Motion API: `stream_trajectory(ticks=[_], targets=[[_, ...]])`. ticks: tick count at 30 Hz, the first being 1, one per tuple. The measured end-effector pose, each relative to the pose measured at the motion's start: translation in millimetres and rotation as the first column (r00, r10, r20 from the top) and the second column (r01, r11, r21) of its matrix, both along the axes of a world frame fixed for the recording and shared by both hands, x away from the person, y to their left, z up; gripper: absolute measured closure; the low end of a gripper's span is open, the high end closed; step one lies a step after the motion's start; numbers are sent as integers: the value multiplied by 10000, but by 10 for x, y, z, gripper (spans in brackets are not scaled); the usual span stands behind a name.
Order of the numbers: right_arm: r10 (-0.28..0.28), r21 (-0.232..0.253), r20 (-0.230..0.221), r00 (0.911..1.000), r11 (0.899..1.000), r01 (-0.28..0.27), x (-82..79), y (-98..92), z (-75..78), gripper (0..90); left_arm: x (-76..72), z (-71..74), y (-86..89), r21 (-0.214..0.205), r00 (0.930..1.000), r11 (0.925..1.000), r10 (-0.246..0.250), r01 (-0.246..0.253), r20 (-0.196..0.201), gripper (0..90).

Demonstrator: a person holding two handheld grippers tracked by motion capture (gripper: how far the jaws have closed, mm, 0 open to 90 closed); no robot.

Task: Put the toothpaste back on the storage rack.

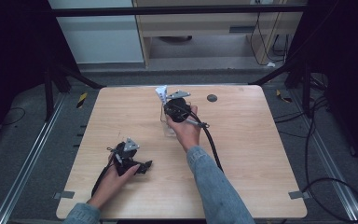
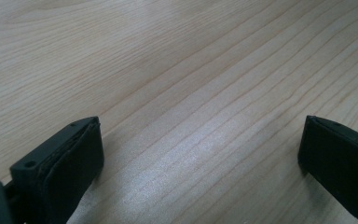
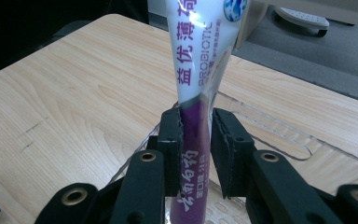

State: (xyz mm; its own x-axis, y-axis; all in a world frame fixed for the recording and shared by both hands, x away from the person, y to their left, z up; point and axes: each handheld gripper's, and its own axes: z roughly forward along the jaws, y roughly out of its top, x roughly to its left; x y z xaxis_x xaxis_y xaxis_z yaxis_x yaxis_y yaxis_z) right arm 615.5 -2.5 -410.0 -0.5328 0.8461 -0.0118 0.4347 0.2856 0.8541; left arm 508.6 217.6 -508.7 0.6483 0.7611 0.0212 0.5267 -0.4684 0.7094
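A white and purple toothpaste tube (image 3: 200, 70) with "PROBIOTIC" printed on it stands upright between the jaws of my right gripper (image 3: 196, 140), which is shut on its purple lower part. In the high view my right gripper (image 1: 177, 109) is at the far middle of the table, with the tube's white end (image 1: 161, 92) sticking up past it. Under the tube sits a clear plastic tray (image 3: 270, 135), also seen in the high view (image 1: 168, 127). My left gripper (image 1: 144, 166) rests near the front left of the table. It stands open (image 2: 200, 154) over bare wood, nothing between its jaws.
The light wooden table (image 1: 242, 154) has a small dark round disc (image 1: 211, 98) near its far edge. A black cable (image 1: 212, 144) trails from the right gripper along the person's blue sleeve. Dark stands and cables surround the table on the floor.
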Motion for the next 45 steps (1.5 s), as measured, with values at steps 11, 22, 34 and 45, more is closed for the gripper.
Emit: stream_trajectory(ticks=[11, 22, 34, 45], targets=[[-71, -13, 30, 10000, 10000, 71, -61, -108, 17, 739, 0, 0, 0, -2, 10000, 10000, 2, -2, 1, 0], [-157, -84, 108, 9998, 9998, 157, -121, -205, 116, 737, 0, 0, 0, -3, 10000, 10000, 0, 0, 3, 0], [-174, -132, 81, 9998, 9998, 175, -192, -326, 202, 709, 0, 0, 0, -5, 10000, 10000, 2, -2, 1, 0], [-245, 8, 12, 9997, 9997, 245, -242, -455, 266, 565, 0, 0, 0, -5, 10000, 10000, 1, -1, 0, 0]])
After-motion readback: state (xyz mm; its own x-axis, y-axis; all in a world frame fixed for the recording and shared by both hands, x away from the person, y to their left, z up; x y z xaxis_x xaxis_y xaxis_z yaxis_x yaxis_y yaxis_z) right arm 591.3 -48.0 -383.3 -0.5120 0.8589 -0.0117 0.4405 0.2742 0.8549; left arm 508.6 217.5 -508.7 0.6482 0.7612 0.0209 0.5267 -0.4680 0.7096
